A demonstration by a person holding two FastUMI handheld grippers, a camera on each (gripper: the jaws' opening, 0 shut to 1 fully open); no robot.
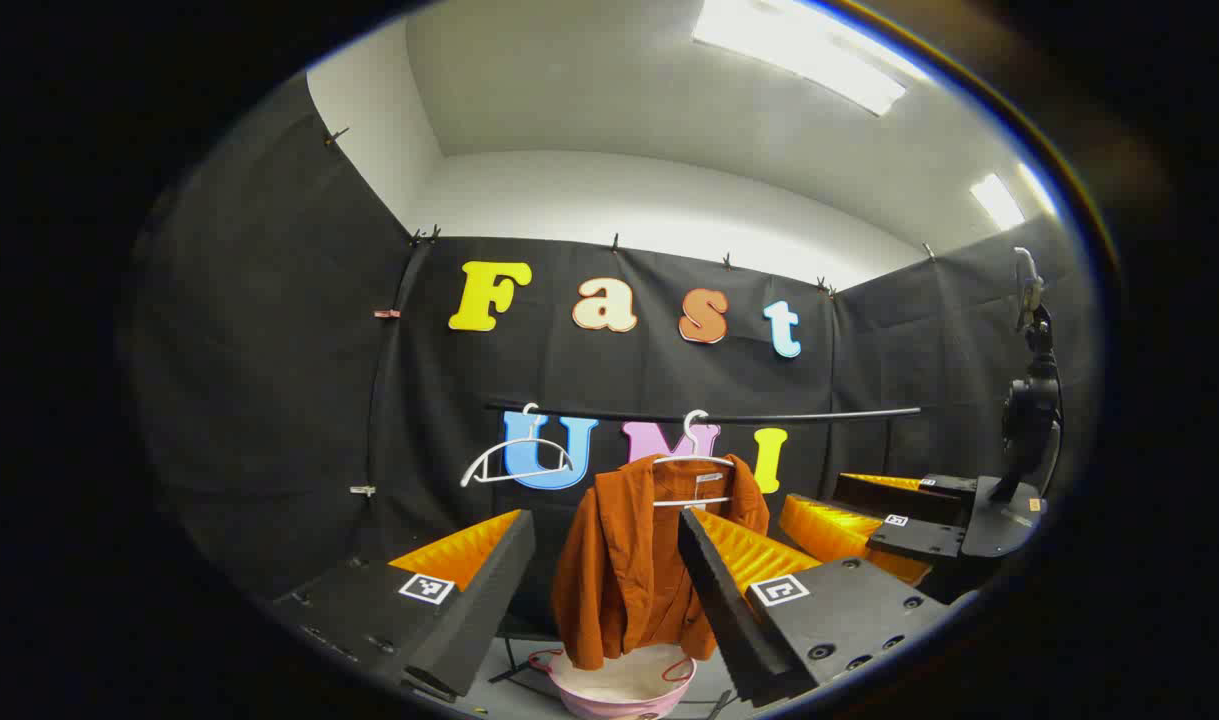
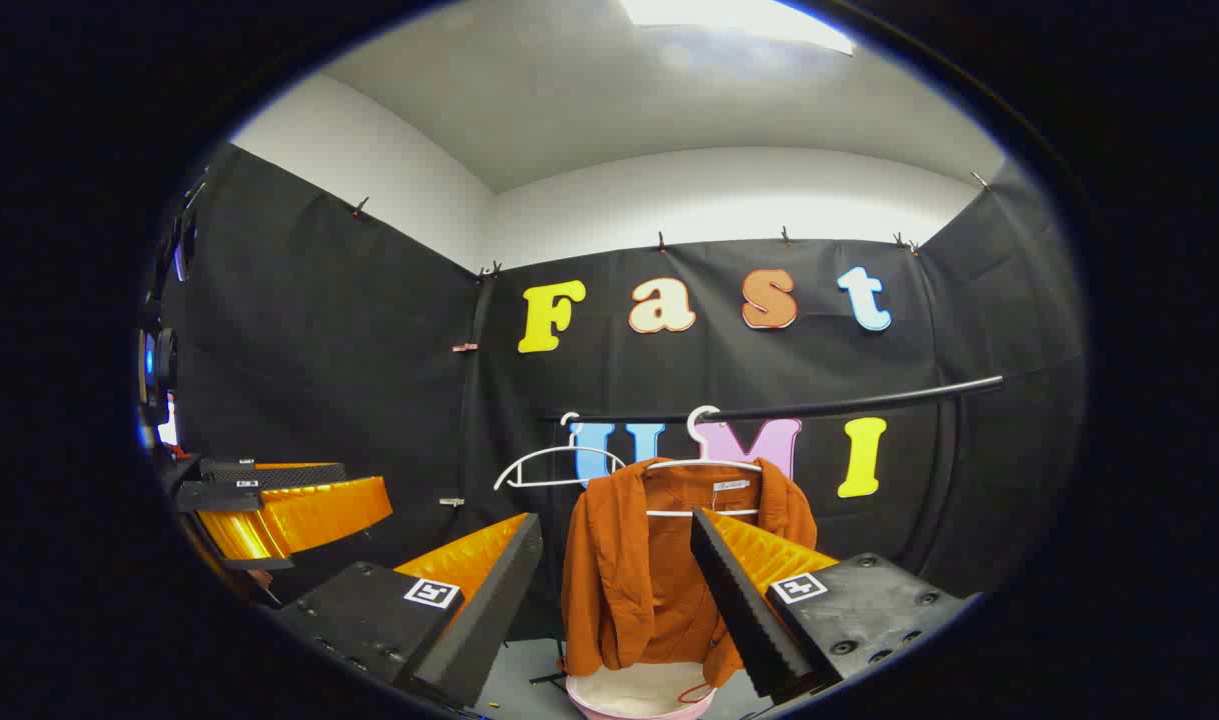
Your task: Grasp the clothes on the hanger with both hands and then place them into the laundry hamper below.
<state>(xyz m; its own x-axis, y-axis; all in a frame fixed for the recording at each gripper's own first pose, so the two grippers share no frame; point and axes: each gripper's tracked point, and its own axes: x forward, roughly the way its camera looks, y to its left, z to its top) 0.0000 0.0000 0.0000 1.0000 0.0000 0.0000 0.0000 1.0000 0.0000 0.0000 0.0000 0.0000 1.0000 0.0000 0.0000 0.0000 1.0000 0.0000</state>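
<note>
I see the left hand-held gripper (image 1: 604, 560) with its two wedge-shaped, ridged fingers spread wide, nothing between them. Straight ahead of it, framed in the gap, hangs the rust-orange jacket (image 1: 629, 565), soft and creased, draped on a thin white hanger (image 1: 694, 465) hooked over a slim dark rail (image 1: 819, 414). Ahead and to the left of the jacket, a second white hanger (image 1: 517, 462) dangles bare on the same rail. Below the jacket's hem sits the round pink laundry hamper (image 1: 624, 690), its pale lining showing. Off to the left hand-held gripper's right I make out the right hand-held gripper (image 1: 849, 515), apart from the cloth. In the right gripper view, the right hand-held gripper (image 2: 619, 570) also stands open, jacket (image 2: 639, 570) dead ahead, hamper (image 2: 639, 697) beneath it.
</note>
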